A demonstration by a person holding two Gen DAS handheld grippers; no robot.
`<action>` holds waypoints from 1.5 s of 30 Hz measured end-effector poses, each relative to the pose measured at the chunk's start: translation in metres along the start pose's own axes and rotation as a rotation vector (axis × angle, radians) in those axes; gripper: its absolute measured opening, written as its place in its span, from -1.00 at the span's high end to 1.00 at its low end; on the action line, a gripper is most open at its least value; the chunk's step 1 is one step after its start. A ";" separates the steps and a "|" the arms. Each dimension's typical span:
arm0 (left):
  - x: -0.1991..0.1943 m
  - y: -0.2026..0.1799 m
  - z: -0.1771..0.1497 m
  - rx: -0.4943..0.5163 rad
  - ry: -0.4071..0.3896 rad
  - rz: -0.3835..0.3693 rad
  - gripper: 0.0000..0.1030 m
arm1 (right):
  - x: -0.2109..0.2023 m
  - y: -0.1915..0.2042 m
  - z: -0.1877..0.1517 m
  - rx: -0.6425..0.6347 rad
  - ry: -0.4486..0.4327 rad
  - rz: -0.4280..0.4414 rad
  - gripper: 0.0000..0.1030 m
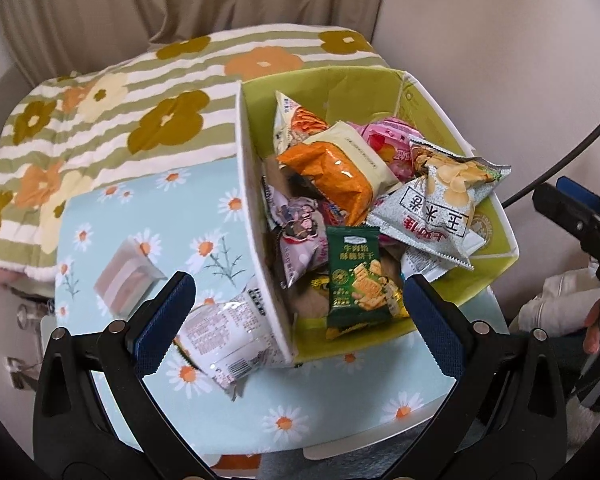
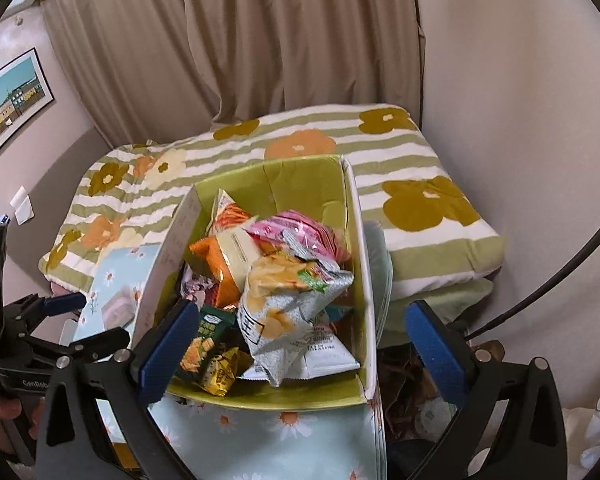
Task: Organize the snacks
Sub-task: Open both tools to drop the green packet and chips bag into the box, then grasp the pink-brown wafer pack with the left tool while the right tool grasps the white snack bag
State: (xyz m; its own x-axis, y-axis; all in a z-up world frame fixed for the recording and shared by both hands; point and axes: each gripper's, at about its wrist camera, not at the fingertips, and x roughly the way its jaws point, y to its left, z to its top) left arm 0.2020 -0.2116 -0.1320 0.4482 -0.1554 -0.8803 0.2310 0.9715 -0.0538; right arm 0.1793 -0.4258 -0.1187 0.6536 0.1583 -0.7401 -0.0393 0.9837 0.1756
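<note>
Daisy tablecloth (image 1: 340,400); packet (image 1: 432,216) reads 玉米

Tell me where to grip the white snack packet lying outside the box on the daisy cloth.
Take the white packet by its free lower edge, coming from above on the side away from the box; its other end rests against the box wall, and it lies flat.

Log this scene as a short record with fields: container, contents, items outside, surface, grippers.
container: green-lined box, open top
contents: heaped snack packets, silver chip bag on top, dark green biscuit packet near the front
items outside: white packet against the box wall; pink-and-white packet apart on the cloth
surface: daisy tablecloth
grippers: left gripper open, empty; right gripper open, empty
</note>
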 end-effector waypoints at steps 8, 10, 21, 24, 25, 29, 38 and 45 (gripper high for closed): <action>-0.031 0.038 -0.007 -0.011 -0.073 -0.002 -1.00 | -0.021 0.032 0.001 -0.009 -0.084 -0.079 -0.99; -0.034 0.052 -0.010 -0.008 -0.081 -0.019 -1.00 | -0.022 0.045 -0.003 -0.007 -0.090 -0.095 -0.99; -0.049 0.148 -0.022 0.147 -0.081 -0.088 -1.00 | -0.020 0.153 -0.033 0.141 -0.092 -0.204 -0.99; -0.047 0.179 -0.024 0.191 -0.072 -0.105 -1.00 | -0.013 0.179 -0.047 0.213 -0.090 -0.219 -0.99; -0.045 0.188 -0.025 0.205 -0.063 -0.106 -1.00 | -0.011 0.185 -0.050 0.232 -0.090 -0.222 -0.99; -0.027 0.223 -0.029 0.251 -0.013 -0.110 -1.00 | 0.007 0.209 -0.071 0.335 -0.059 -0.248 -0.99; 0.049 0.253 -0.029 0.341 0.138 -0.158 -1.00 | 0.067 0.228 -0.129 0.578 0.107 -0.226 -0.99; 0.119 0.244 -0.036 0.448 0.244 -0.175 -1.00 | 0.107 0.239 -0.153 0.726 0.114 -0.209 -0.99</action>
State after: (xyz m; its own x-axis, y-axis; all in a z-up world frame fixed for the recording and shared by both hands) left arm 0.2810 0.0133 -0.2670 0.1689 -0.2097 -0.9631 0.6541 0.7548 -0.0496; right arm 0.1243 -0.1612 -0.2548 0.5092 0.0217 -0.8604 0.6089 0.6974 0.3780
